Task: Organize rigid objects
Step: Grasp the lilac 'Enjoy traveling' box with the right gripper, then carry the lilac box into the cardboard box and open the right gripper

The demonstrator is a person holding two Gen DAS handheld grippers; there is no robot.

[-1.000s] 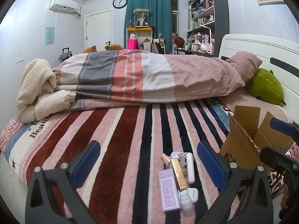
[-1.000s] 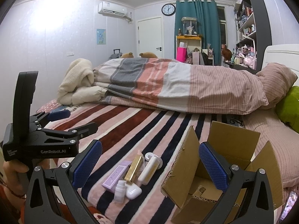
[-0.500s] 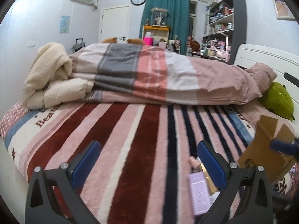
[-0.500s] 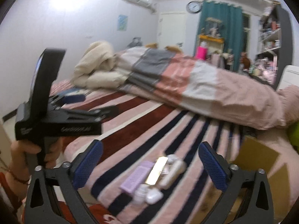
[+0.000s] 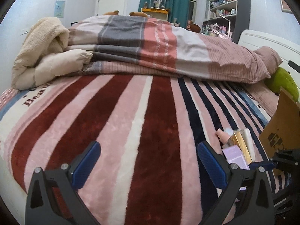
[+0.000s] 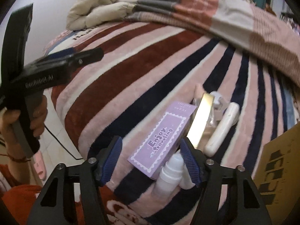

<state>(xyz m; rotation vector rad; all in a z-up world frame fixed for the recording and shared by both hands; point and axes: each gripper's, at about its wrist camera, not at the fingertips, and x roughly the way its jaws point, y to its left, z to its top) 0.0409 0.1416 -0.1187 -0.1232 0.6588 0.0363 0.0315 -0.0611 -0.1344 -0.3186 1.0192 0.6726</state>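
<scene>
A heap of small toiletries lies on the striped blanket [image 6: 142, 60]: a purple box [image 6: 161, 138] printed "Enjoy traveling", a gold box [image 6: 201, 120], a long white case [image 6: 223, 129] and a small white bottle [image 6: 170, 176]. My right gripper [image 6: 151, 161] points steeply down over the purple box's near end. Its jaws are closing with the box between them, and the left pad still stands clear of it. My left gripper [image 5: 149, 166] is open over bare blanket, with the heap to its right: purple box [image 5: 236, 155], gold box [image 5: 241, 144].
An open cardboard box [image 6: 279, 168] stands right of the heap. A folded striped duvet [image 5: 150, 45] and a cream blanket [image 5: 43, 52] fill the far side of the bed. A green plush [image 5: 281, 82] lies by the headboard. The floor [image 6: 60, 142] shows past the mattress's near edge.
Both grippers have sunk toward the bed. The right one tipped down onto the heap and its jaws narrowed around the purple box. In the left wrist view the heap slid to the right edge.
</scene>
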